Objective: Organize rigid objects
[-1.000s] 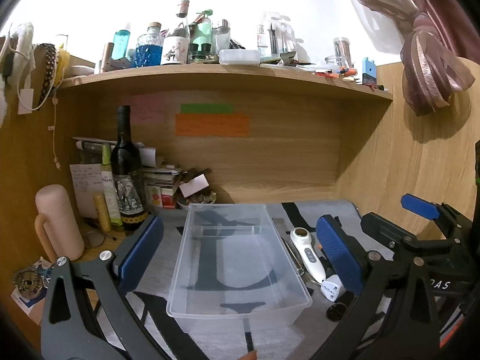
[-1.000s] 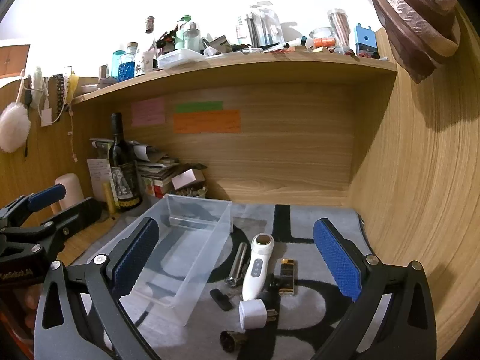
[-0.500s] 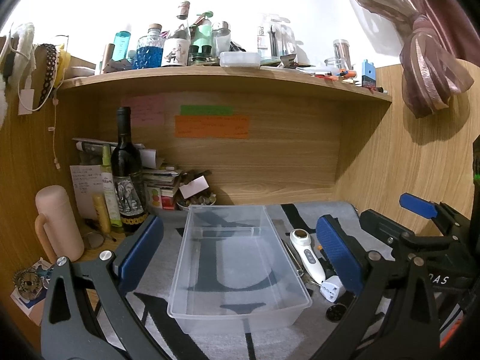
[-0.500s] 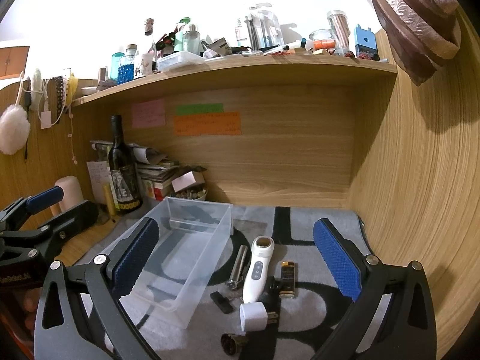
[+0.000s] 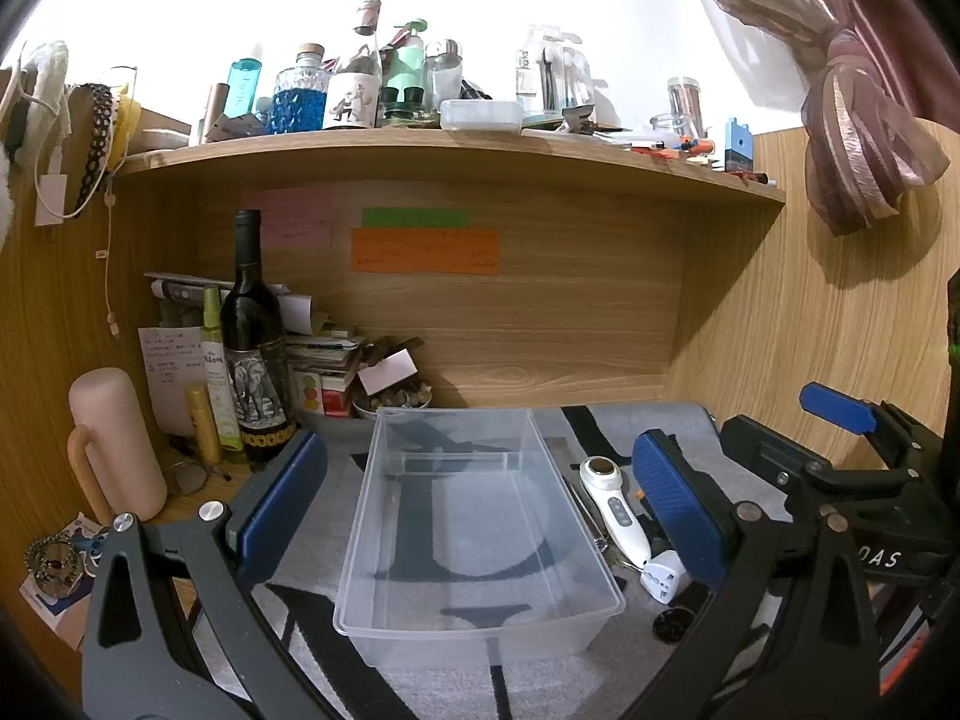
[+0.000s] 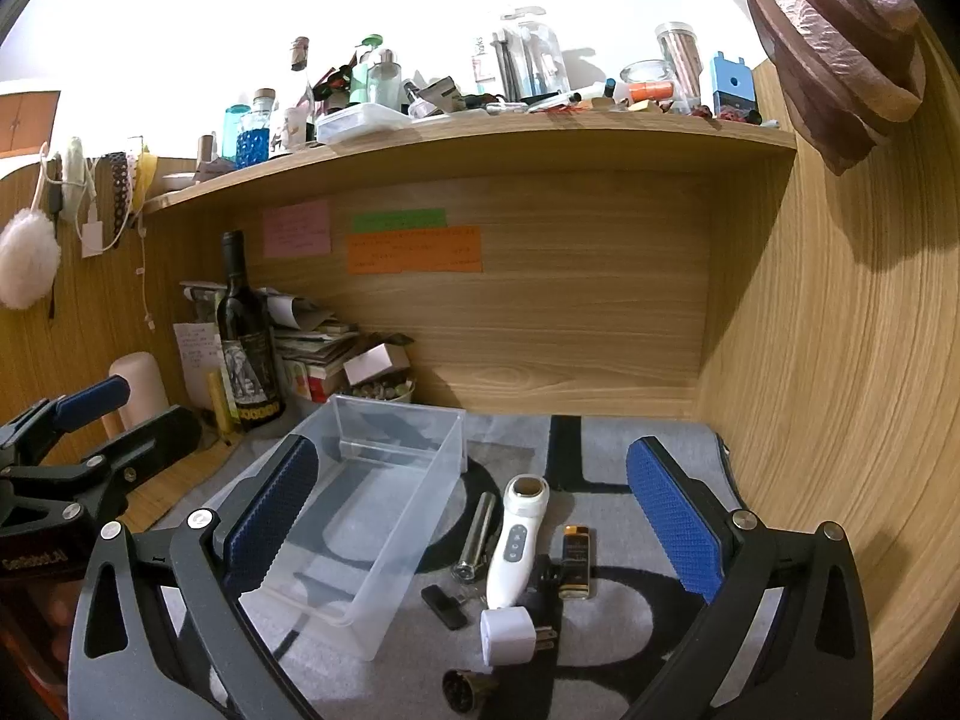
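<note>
A clear plastic bin (image 5: 474, 516) (image 6: 360, 516) stands empty on the grey mat. Right of it lie a white handheld device (image 6: 513, 543) (image 5: 612, 507), a silver cylinder (image 6: 477, 540), a white plug adapter (image 6: 510, 636) (image 5: 665, 576), a black-and-gold lighter (image 6: 577, 555), a small black stick (image 6: 443, 606) and a dark round cap (image 6: 465, 690). My left gripper (image 5: 480, 510) is open, its blue pads straddling the bin from above. My right gripper (image 6: 474, 528) is open too, hovering over the loose items, holding nothing.
A wine bottle (image 5: 255, 354), a pink flask (image 5: 114, 444), papers and a small bowl crowd the back left corner. Wooden walls close the back and right side. A cluttered shelf (image 5: 420, 144) hangs overhead. Each gripper's body shows in the other's view.
Both grippers have risen slightly and drawn back a little; the bin and the loose items lie where they were. Jaws unchanged.
</note>
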